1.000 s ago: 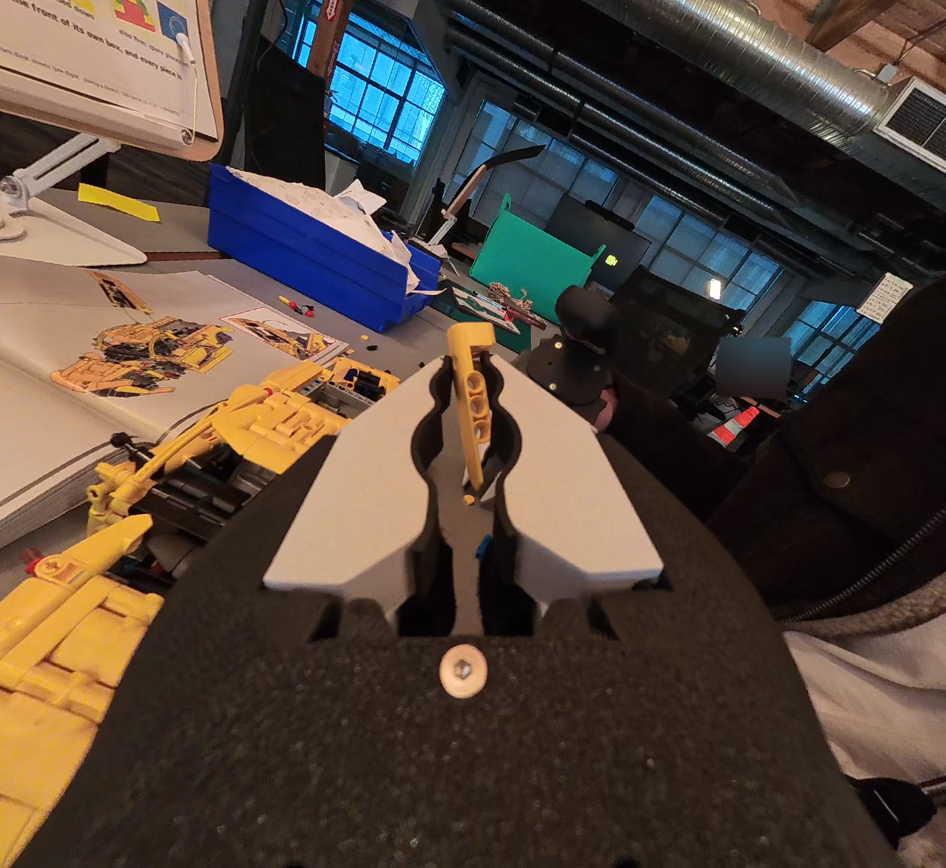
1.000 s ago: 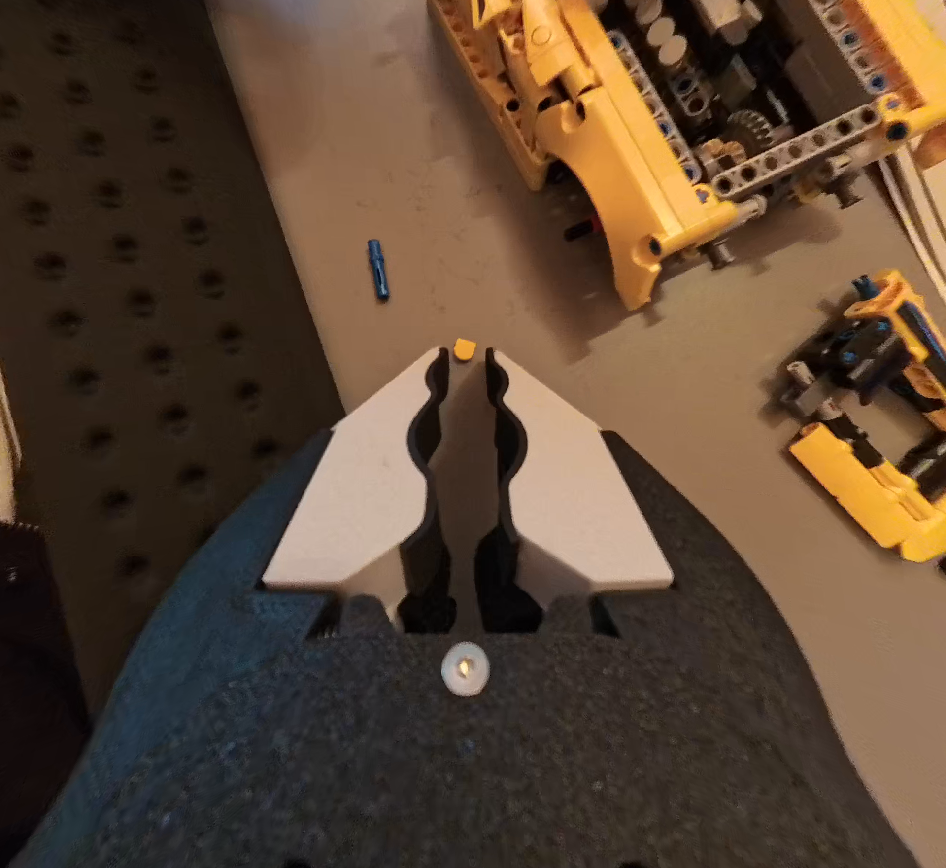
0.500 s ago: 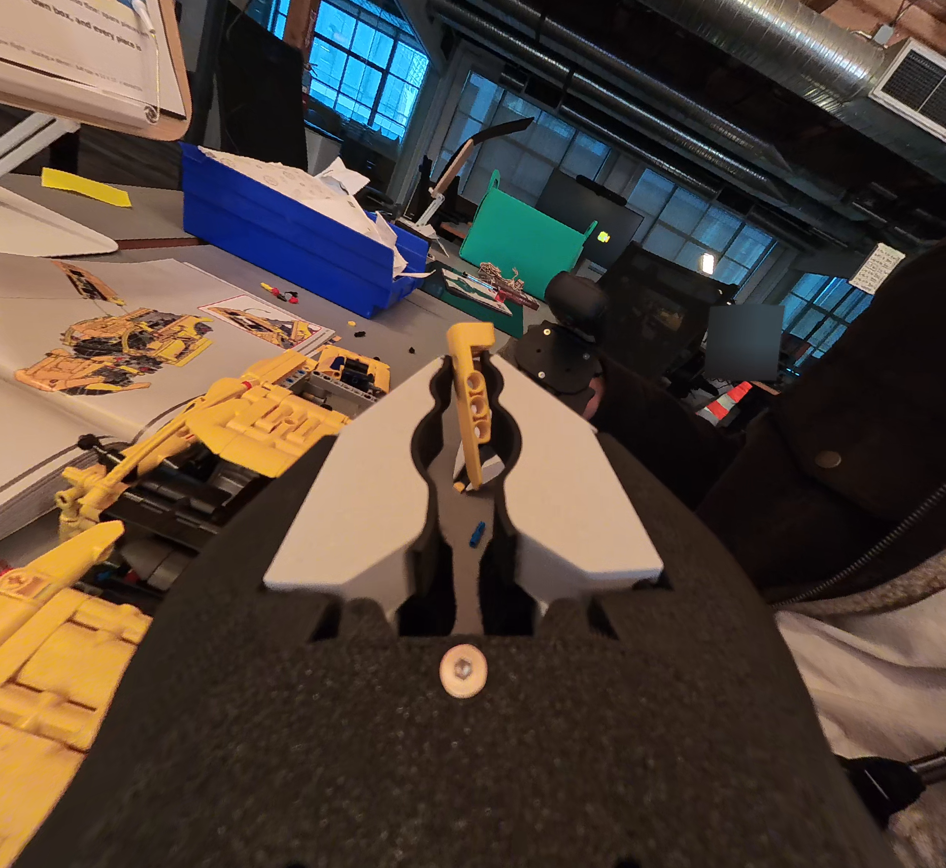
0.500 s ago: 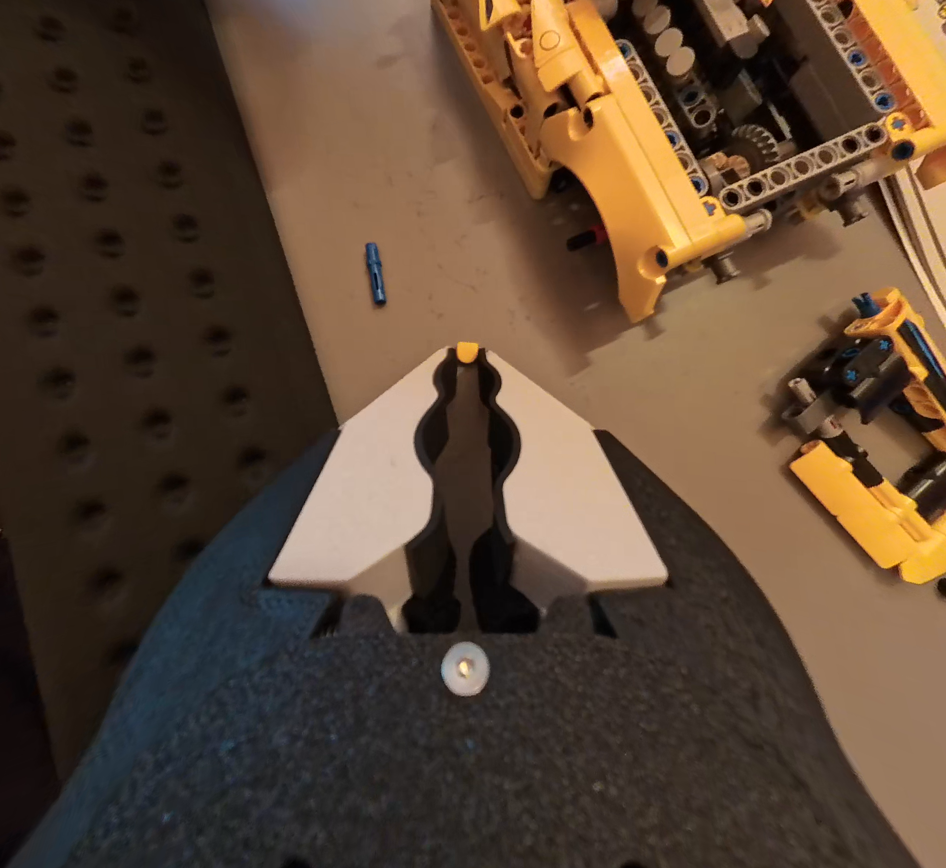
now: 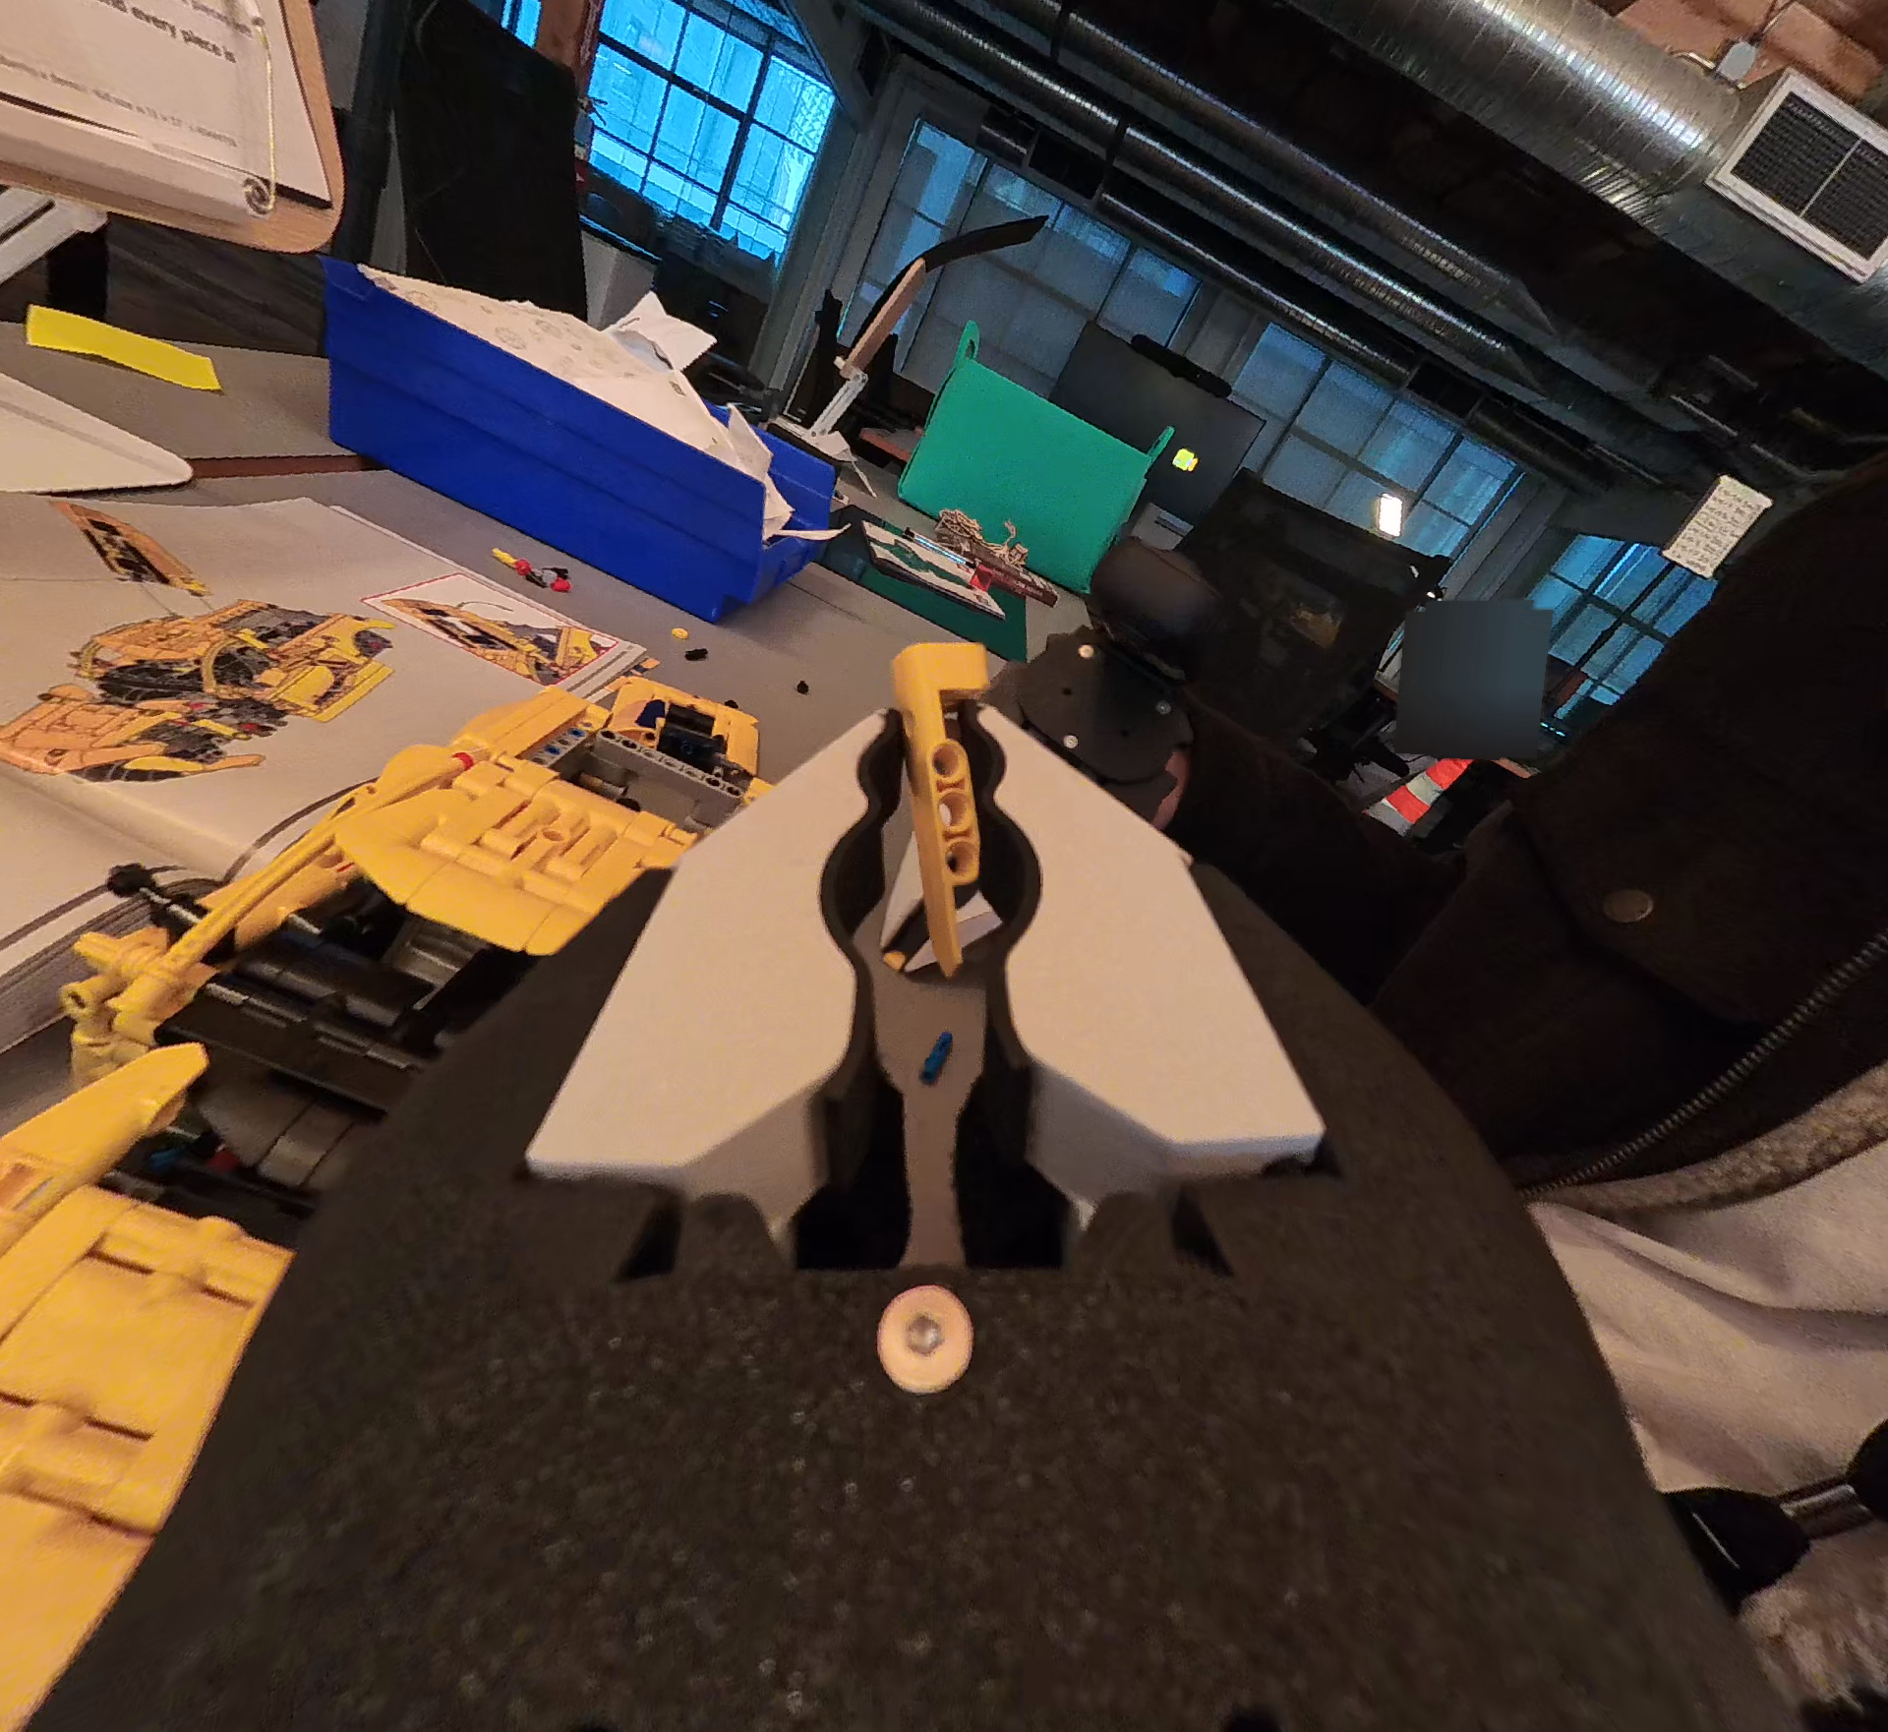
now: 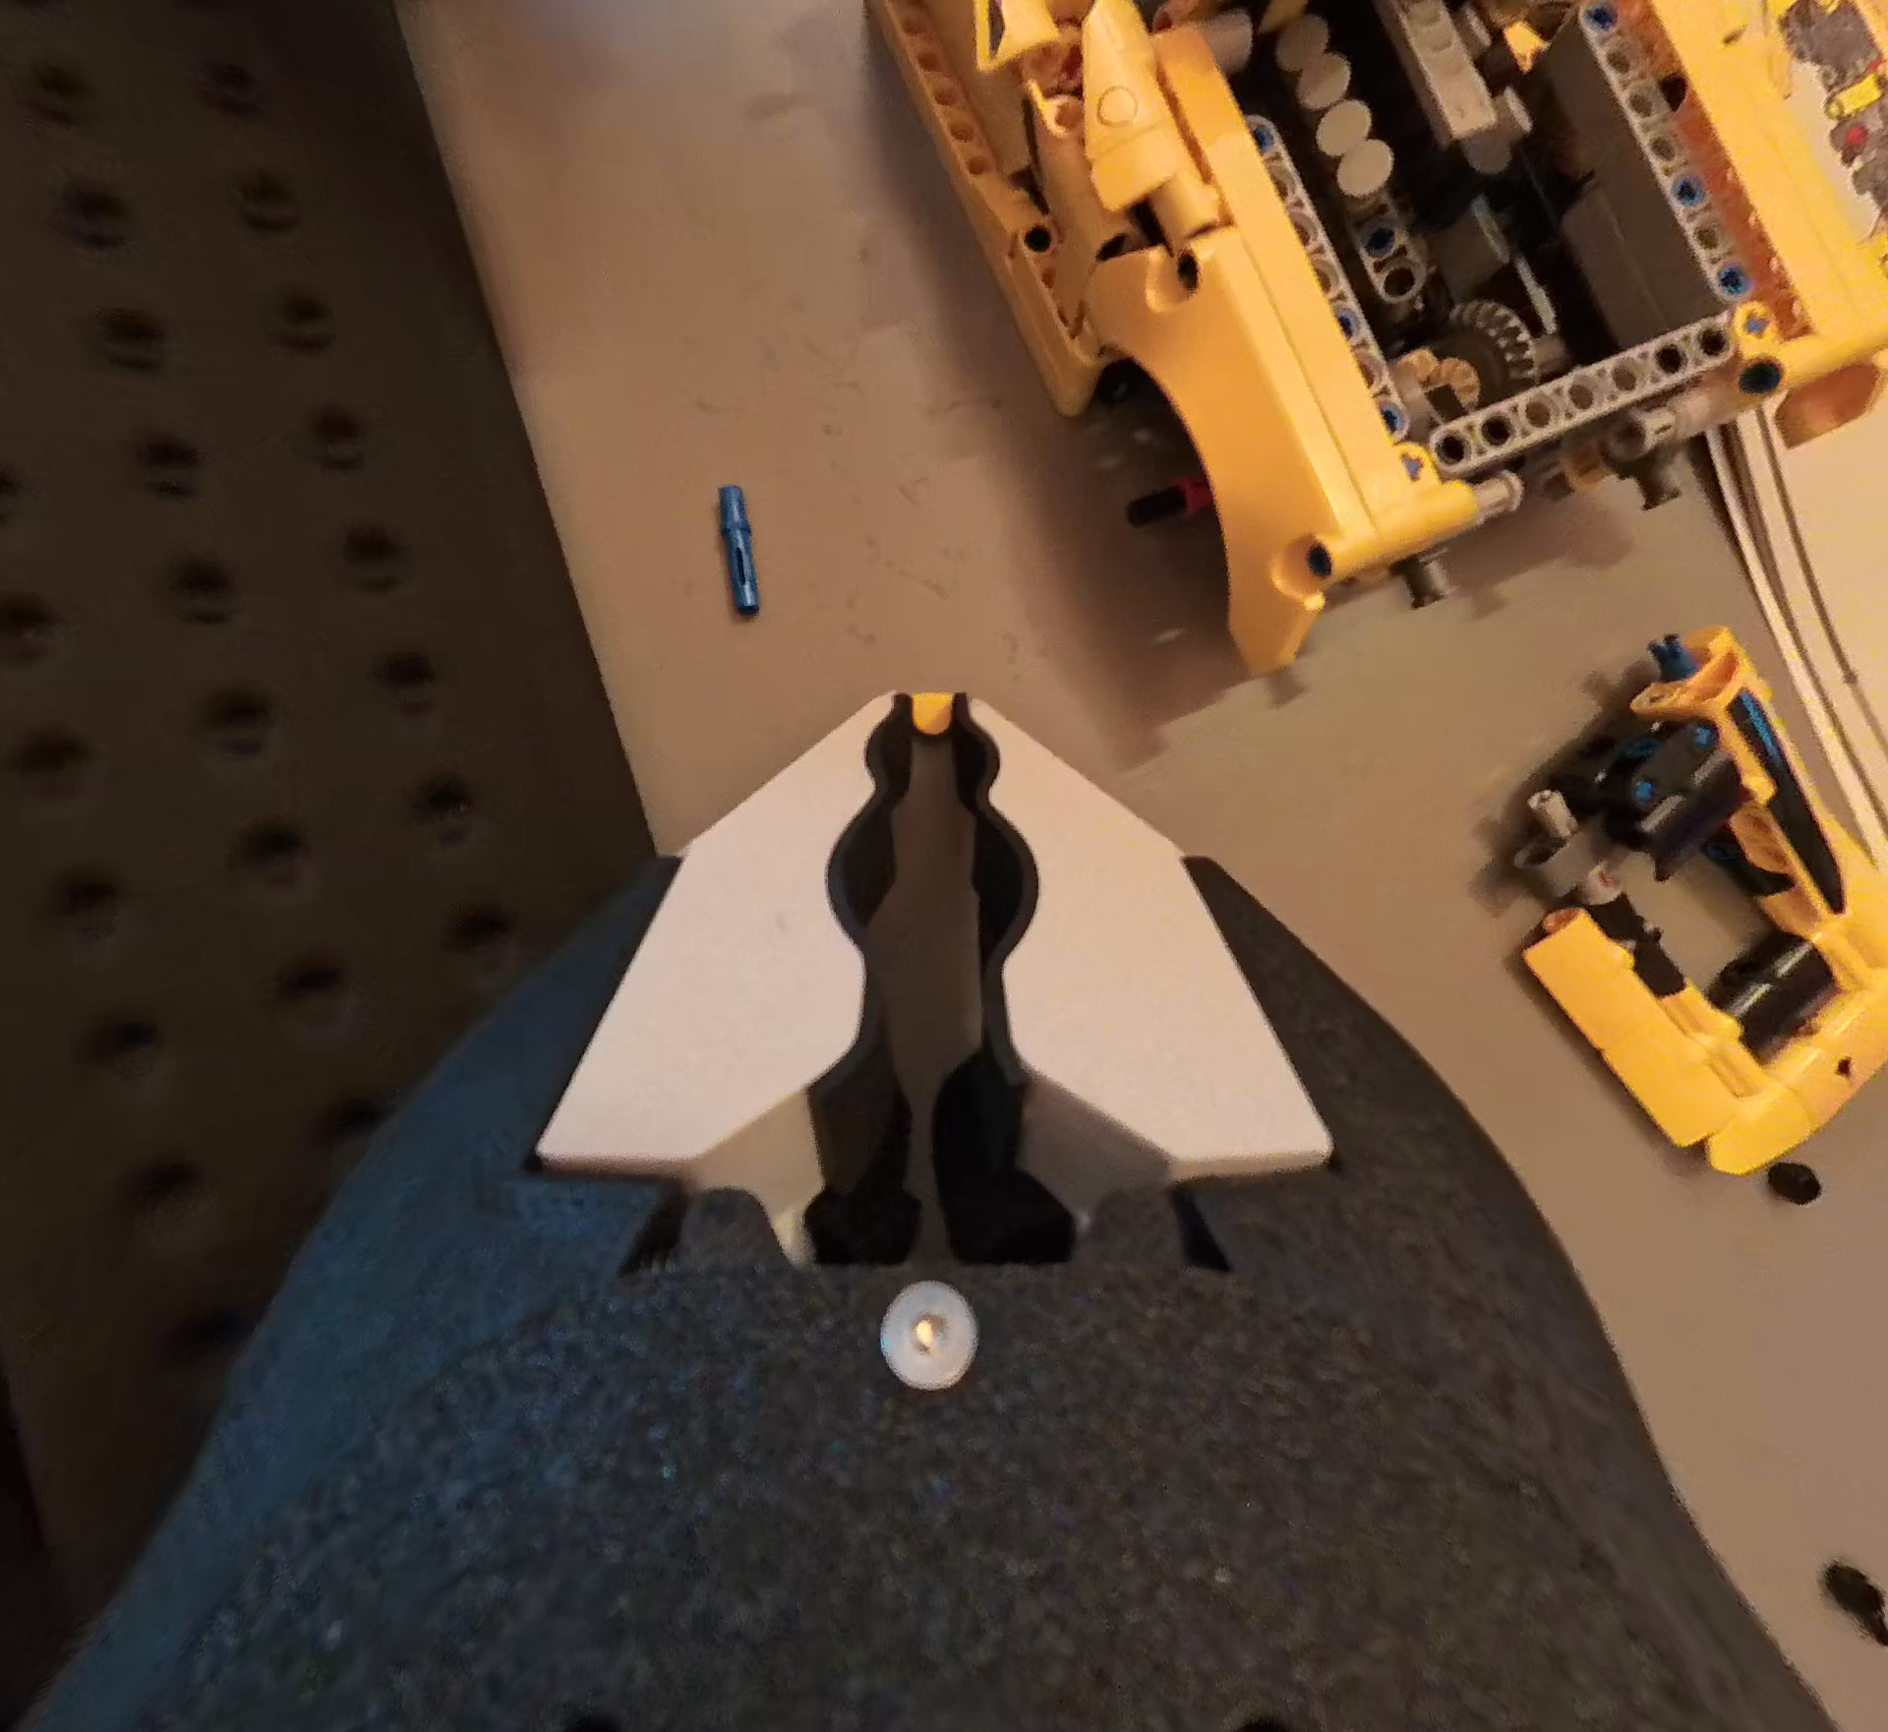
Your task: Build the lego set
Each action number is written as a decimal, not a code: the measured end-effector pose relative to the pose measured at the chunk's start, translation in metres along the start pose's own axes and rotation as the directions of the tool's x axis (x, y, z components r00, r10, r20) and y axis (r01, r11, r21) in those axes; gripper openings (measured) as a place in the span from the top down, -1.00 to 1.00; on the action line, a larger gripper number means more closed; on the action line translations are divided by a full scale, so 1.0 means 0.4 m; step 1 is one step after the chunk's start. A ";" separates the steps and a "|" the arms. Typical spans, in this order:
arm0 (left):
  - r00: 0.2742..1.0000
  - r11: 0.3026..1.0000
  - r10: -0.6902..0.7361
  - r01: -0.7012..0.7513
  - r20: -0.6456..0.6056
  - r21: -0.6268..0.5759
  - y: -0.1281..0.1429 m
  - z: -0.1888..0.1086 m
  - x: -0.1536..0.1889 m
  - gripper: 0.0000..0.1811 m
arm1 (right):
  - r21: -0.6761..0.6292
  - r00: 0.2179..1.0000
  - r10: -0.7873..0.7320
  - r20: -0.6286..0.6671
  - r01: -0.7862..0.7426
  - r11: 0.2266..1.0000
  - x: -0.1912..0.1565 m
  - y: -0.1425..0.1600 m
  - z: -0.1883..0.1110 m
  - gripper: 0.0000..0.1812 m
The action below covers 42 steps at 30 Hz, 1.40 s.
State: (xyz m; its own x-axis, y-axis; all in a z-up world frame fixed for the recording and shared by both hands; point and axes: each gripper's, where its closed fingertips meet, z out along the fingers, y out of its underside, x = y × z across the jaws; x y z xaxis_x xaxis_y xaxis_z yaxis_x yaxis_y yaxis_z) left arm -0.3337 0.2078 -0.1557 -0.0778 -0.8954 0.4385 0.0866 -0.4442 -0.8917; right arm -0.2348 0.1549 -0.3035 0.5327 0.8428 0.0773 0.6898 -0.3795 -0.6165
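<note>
My left gripper (image 5: 932, 722) is shut on a yellow L-shaped lego beam (image 5: 945, 804) and holds it up in the air, tilted toward the room. The yellow lego vehicle (image 5: 511, 850) sits on the table to its left. My right gripper (image 6: 930, 712) is shut on a small yellow lego piece (image 6: 932, 714) at its fingertips, just above the grey table (image 6: 715, 252). The same yellow vehicle (image 6: 1328, 252) lies at the upper right in the right wrist view. A small yellow and black sub-assembly (image 6: 1727, 917) lies to the right. A blue pin (image 6: 738, 549) lies on the table ahead.
An open instruction book (image 5: 204, 661) lies on the table's left. A blue bin (image 5: 572, 447) with papers stands behind it. A dark perforated mat (image 6: 204, 457) borders the table's left edge. A person's dark jacket (image 5: 1686, 865) is at the right. The gap from one gripper's tips to the other's is roughly 20 centimetres. Between my right fingertips and the blue pin (image 6: 738, 549) there is roughly 4 centimetres. Seen from the left wrist view (image 5: 934, 1061) as well.
My right gripper closed on the small yellow piece that lay just ahead of its tips. My left gripper, still holding the beam, shifted slightly in view.
</note>
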 end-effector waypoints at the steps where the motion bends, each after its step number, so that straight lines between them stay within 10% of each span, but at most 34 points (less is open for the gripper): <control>1: 1.000 1.000 0.003 -0.003 -0.013 0.001 0.000 0.001 0.006 0.89 | 0.039 1.000 -0.006 0.020 0.005 0.999 -0.005 -0.021 -0.005 0.91; 7: 0.976 0.997 0.050 -0.061 -0.213 -0.045 0.023 0.016 0.109 0.89 | 0.659 0.976 -0.054 0.211 -0.101 0.746 -0.079 -0.331 -0.181 0.92; 21: 0.937 0.952 0.015 -0.121 -0.349 -0.283 0.141 0.035 0.178 0.89 | 0.625 0.942 -0.144 0.303 -0.083 0.776 -0.154 -0.341 -0.182 0.92; 42: 0.895 0.985 -0.116 0.049 -0.430 -0.164 0.073 0.030 0.206 0.90 | 0.784 0.945 -0.144 0.292 -0.151 0.602 -0.147 -0.396 -0.225 0.93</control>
State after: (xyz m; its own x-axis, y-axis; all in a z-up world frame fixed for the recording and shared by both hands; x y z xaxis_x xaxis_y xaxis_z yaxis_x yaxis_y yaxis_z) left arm -0.3257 0.1205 -0.1443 -0.5068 -0.7365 0.4480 -0.0812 -0.4765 -0.8754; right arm -0.3313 0.1311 -0.1399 0.2609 0.9630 -0.0672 -0.0498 -0.0561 -0.9972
